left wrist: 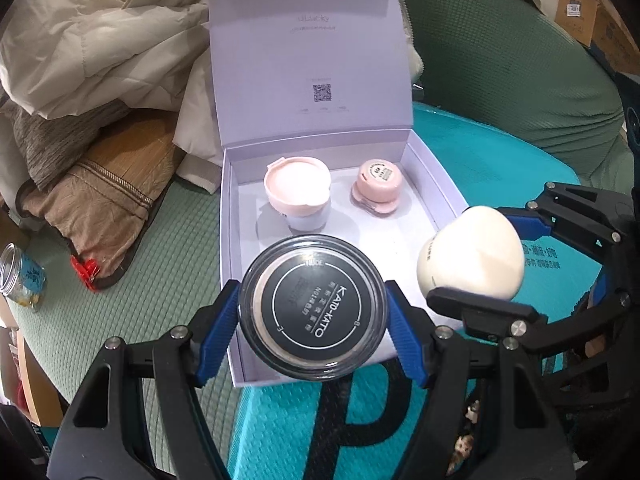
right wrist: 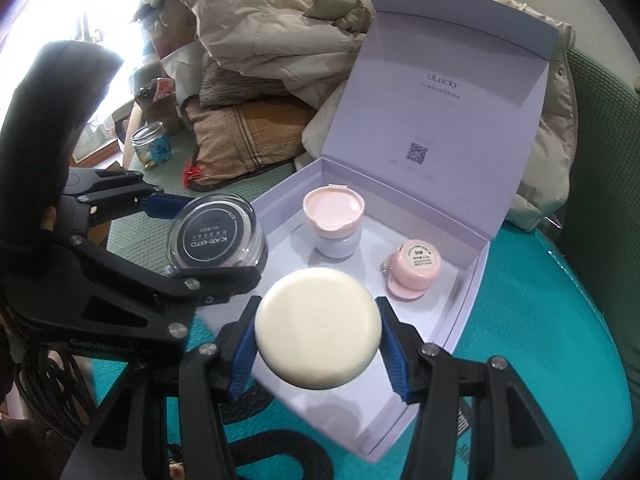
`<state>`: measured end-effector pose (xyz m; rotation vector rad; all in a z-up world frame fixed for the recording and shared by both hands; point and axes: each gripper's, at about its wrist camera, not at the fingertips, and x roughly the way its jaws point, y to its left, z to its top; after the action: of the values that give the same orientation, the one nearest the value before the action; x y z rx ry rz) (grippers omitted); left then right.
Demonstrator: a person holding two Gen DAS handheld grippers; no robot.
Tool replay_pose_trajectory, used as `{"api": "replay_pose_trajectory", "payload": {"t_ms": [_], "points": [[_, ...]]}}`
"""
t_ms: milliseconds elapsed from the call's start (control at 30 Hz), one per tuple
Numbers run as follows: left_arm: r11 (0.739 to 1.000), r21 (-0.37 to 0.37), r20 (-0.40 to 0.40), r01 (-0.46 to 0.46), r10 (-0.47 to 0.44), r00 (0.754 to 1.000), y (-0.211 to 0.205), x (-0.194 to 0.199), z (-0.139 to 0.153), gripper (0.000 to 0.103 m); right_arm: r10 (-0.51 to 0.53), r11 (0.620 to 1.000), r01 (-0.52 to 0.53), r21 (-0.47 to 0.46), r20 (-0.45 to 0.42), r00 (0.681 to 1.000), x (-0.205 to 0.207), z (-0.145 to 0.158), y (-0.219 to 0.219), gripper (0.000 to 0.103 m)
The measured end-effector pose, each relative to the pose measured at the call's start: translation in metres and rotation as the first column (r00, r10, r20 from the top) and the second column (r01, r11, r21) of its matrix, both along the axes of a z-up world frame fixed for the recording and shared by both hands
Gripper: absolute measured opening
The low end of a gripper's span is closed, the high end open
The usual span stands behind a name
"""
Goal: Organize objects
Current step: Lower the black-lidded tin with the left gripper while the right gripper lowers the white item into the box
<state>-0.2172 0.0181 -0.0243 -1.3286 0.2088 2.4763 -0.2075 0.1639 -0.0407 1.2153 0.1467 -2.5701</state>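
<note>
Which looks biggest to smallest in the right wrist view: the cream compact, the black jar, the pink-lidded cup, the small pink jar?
1. Cream compact, though it is nearest the camera.
2. Black jar.
3. Pink-lidded cup.
4. Small pink jar.

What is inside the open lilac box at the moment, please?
Inside the box stand two pink-lidded jars: a larger one on a lilac base at the back and a smaller one beside it. The held black jar and cream compact hide part of the front floor.
</note>
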Motion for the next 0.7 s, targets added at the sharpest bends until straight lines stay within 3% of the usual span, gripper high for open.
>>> {"api": "replay_pose_trajectory", "payload": {"t_ms": [233,700], "points": [[1.000,0.007,-0.004,-0.002,0.002,1.000,0.001,-0.020,-0.007,0.069,-0.054,0.999,0.054,0.005,-0.030,0.998,-0.018,-0.007,0.013,0.056],[0.999,0.034,-0.012,-0.035,0.035,0.999,-0.014,-0.052,-0.015,0.069,-0.058,0.998,0.058,-0.008,-0.065,0.996,-0.052,-0.007,0.016,0.056]]}}
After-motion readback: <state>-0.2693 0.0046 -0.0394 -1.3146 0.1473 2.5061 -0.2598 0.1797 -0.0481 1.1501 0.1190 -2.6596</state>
